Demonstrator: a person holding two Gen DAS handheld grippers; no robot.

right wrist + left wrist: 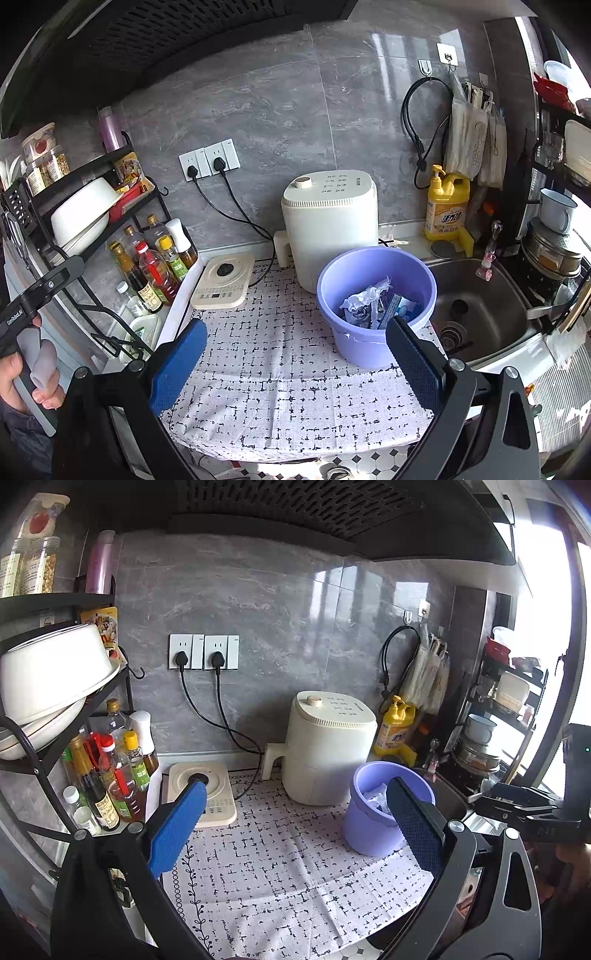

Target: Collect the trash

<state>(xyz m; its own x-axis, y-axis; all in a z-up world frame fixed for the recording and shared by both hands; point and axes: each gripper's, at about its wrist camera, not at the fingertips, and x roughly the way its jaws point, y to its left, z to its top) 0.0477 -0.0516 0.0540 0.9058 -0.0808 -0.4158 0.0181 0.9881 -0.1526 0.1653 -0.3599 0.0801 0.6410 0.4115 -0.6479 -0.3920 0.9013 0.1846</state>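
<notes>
On the rack at far left, a white bowl (83,214) sits above crowded sauce bottles (155,266). On the patterned cloth (280,387) stands a lilac bucket (373,343) in front of a cream air fryer (332,225), holding crumpled paper and wrappers (373,302). A steel sink (487,314) lies just right. The left gripper (299,827) and right gripper (295,362) both hover above the cloth, fingers spread, holding nothing.
</notes>
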